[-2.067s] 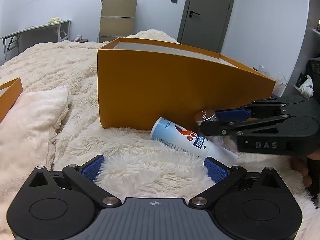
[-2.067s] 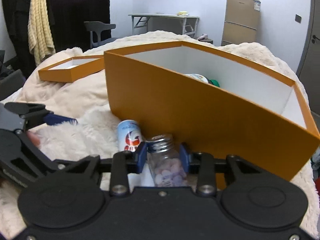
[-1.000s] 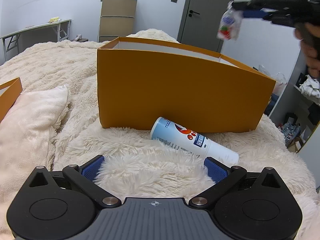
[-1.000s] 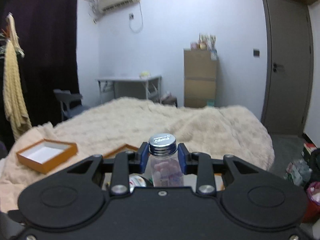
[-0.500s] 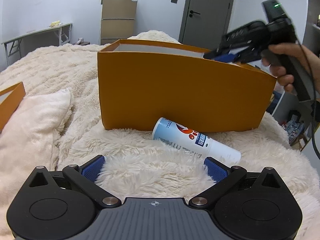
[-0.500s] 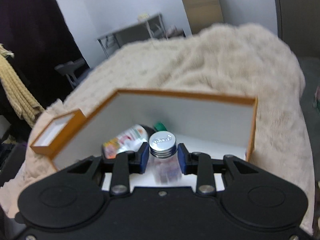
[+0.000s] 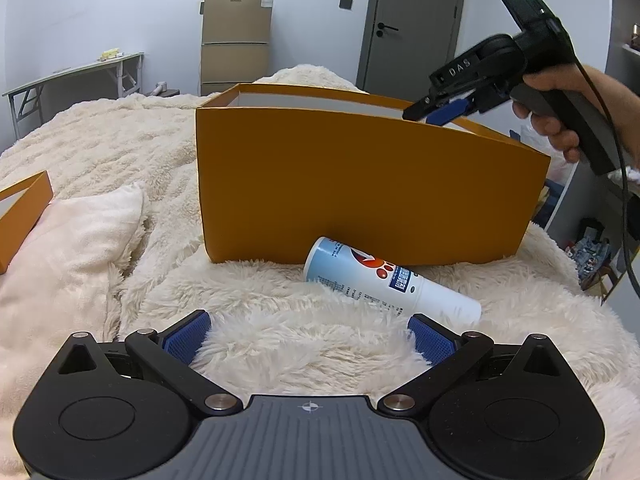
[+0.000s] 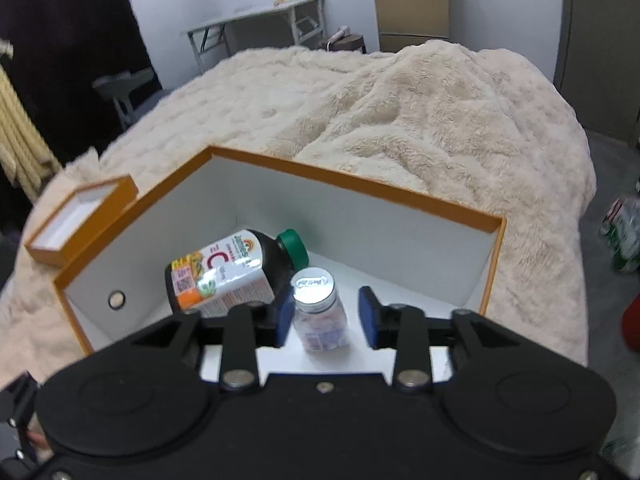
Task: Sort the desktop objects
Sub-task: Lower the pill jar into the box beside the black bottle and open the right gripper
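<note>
A small pill jar (image 8: 320, 312) with a silver lid is seen upright on the white floor of the orange box (image 8: 360, 184), between the parted pads of the right gripper (image 8: 326, 318); a gap is visible on each side, so nothing is gripped. Just left of it, a dark vitamin bottle (image 8: 236, 268) with a green cap lies on its side in the box. Outside, a white spray can (image 7: 390, 284) lies on the fleece blanket (image 7: 280, 332) against the box's front wall (image 7: 360, 184). The left gripper (image 7: 308, 338) is held wide and empty just before the can. An orange lid (image 8: 80, 220) rests well apart.
</note>
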A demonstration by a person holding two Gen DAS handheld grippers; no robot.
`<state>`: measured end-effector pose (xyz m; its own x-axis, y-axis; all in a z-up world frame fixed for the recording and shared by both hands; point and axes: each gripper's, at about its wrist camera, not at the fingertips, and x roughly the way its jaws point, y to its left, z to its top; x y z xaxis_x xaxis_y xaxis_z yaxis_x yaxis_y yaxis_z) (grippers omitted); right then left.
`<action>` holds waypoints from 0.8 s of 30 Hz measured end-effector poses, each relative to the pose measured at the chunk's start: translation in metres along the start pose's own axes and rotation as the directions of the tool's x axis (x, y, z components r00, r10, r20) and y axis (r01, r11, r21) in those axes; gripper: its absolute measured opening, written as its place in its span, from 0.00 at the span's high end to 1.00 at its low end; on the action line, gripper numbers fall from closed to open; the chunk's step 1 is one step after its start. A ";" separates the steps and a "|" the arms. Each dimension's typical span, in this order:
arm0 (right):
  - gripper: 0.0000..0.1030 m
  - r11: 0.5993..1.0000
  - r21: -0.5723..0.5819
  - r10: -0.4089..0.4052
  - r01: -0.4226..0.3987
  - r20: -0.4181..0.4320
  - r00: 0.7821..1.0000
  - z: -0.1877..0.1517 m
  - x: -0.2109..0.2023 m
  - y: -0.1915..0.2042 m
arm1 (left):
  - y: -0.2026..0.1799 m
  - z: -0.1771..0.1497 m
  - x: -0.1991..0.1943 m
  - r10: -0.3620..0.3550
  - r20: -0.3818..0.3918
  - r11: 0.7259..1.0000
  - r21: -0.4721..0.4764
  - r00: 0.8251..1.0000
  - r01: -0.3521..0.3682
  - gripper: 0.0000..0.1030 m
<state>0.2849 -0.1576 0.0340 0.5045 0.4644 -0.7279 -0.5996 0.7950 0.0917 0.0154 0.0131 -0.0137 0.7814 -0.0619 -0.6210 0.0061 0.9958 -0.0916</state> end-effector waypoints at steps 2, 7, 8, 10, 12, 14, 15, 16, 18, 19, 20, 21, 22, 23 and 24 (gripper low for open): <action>0.46 0.998 -0.050 -0.040 0.040 -0.010 0.999 0.005 -0.001 0.008 | 0.000 0.000 0.000 0.000 0.001 1.000 0.001 1.000 0.000 0.00; 0.32 0.980 -0.185 -0.091 0.077 -0.073 0.993 0.006 0.016 0.034 | 0.001 0.000 0.001 -0.003 0.002 1.000 0.001 1.000 0.003 0.00; 0.32 0.972 -0.220 -0.103 0.081 -0.093 0.990 0.003 0.023 0.039 | 0.001 0.000 0.001 -0.004 0.002 1.000 0.000 1.000 0.004 0.00; 0.32 0.958 -0.270 -0.135 0.095 -0.136 0.981 -0.001 0.035 0.047 | 0.002 -0.001 0.002 -0.006 0.003 1.000 0.000 1.000 0.006 0.00; 0.33 0.946 -0.304 -0.174 0.113 -0.182 0.968 -0.003 0.047 0.052 | 0.002 -0.001 0.001 -0.007 0.003 1.000 0.001 1.000 0.007 0.00; 0.37 0.934 -0.339 -0.209 0.116 -0.251 0.945 -0.005 0.060 0.057 | 0.002 -0.001 0.001 -0.008 0.002 1.000 0.000 1.000 0.008 0.00; 0.37 0.931 -0.347 -0.214 0.114 -0.265 0.940 -0.004 0.063 0.058 | 0.002 -0.001 0.002 -0.009 0.002 1.000 0.000 1.000 0.009 0.00; 0.37 0.928 -0.354 -0.219 0.112 -0.279 0.935 -0.004 0.066 0.060 | 0.002 -0.001 0.001 -0.008 0.002 1.000 0.001 1.000 0.008 0.00; 0.38 0.926 -0.362 -0.230 0.107 -0.315 0.921 -0.002 0.075 0.063 | 0.001 -0.001 0.002 -0.008 0.003 1.000 0.004 1.000 0.008 0.00; 0.39 0.928 -0.358 -0.229 0.103 -0.330 0.916 -0.001 0.079 0.064 | 0.002 -0.001 0.002 -0.009 0.003 1.000 0.004 1.000 0.009 0.00; 0.44 0.930 -0.354 -0.227 0.098 -0.345 0.911 -0.001 0.083 0.064 | 0.002 -0.001 0.002 -0.009 0.003 1.000 0.003 1.000 0.009 0.00; 0.53 0.939 -0.333 -0.217 0.089 -0.371 0.903 -0.002 0.088 0.062 | 0.002 -0.001 0.002 -0.009 0.003 1.000 0.002 1.000 0.009 0.00; 0.59 0.944 -0.319 -0.211 0.085 -0.385 0.898 -0.003 0.090 0.061 | 0.003 -0.001 0.002 -0.009 0.004 1.000 0.001 1.000 0.009 0.00; 0.61 0.954 -0.292 -0.194 0.073 -0.413 0.890 -0.004 0.091 0.058 | 0.003 -0.001 0.002 -0.009 0.004 1.000 0.000 1.000 0.009 0.00; 0.63 0.956 -0.286 -0.187 0.066 -0.418 0.889 -0.005 0.090 0.057 | 0.003 -0.001 0.002 -0.008 0.003 1.000 0.001 1.000 0.008 0.00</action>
<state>0.2934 -0.0726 -0.0294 0.3006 0.1011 -0.9484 -0.7174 0.6792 -0.1550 0.0168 0.0156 -0.0159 0.7834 -0.0700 -0.6175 0.0129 0.9953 -0.0963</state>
